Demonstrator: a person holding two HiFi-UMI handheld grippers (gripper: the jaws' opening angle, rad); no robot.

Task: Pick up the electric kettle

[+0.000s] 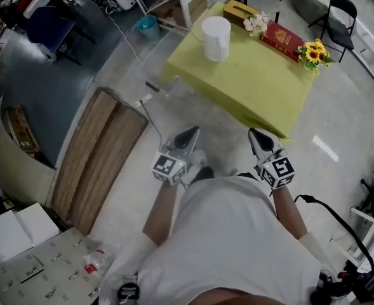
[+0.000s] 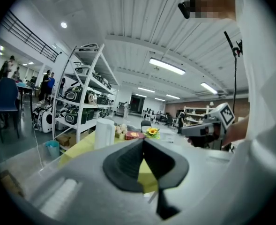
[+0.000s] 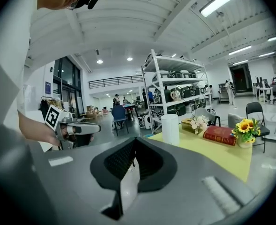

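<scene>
Head view, read from left to right. In the lower centre-left of the frame, the left gripper (image 1: 188, 135) was held out in front of the person, its fingers (image 2: 126, 163) pressed together with nothing between them. In the upper centre stood the electric kettle (image 1: 216, 38), a white jug upright near the left end of the yellow-green counter (image 1: 256, 84), well apart from both grippers and untouched. In the lower centre-right, the right gripper (image 1: 258, 137) was likewise shut tip to tip and empty, as its fingers (image 3: 121, 161) showed in the right gripper view. Both grippers pointed toward the counter across bare floor. To the right of the kettle lay a tissue box (image 1: 240, 8), a small bunch of pale flowers (image 1: 258, 23), a red book (image 1: 280, 40) and, at the far right end, a pot of sunflowers (image 1: 313, 53). Progress, as judged: the task had barely begun; no grasp had been made, and what remained was the approach to the counter, the opening of a gripper, the closing on the kettle and the lift. Count: two grippers, one kettle, one counter, one tissue box, one pale bunch, one book, one pot of sunflowers.
</scene>
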